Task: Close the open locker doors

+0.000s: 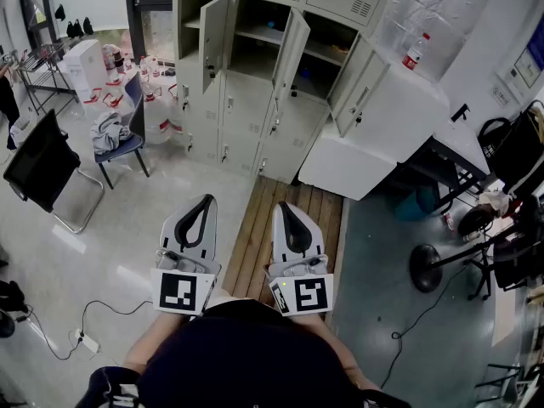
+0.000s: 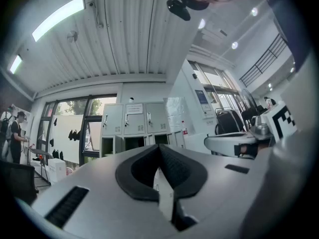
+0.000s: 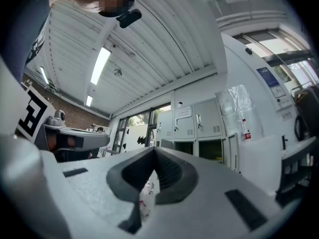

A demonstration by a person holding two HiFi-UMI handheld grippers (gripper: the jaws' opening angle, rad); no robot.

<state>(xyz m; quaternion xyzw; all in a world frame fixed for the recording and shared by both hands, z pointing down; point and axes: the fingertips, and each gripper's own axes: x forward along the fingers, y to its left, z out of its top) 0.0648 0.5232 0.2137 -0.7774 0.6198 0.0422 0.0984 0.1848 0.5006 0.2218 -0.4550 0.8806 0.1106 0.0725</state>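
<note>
Facing: a locker bank (image 1: pixel 255 100) stands ahead of both grippers and well apart from them, past a wooden floor panel (image 1: pixel 289 219).
Open doors: three in one row, the left door (image 1: pixel 214 39), middle door (image 1: pixel 291 53) and right door (image 1: pixel 353 87), all swung outward.
Open compartments: each shows a shelf (image 1: pixel 259 34); the interiors are too dark to tell what is stored there.
Left gripper (image 1: pixel 206 201): jaws clenched together, nothing between them.
Right gripper (image 1: pixel 283 206): jaws clenched together, grasping nothing.
White cabinet (image 1: pixel 391 113): just beside the lockers, with a red-capped bottle (image 1: pixel 414 52) upright on top.
</note>
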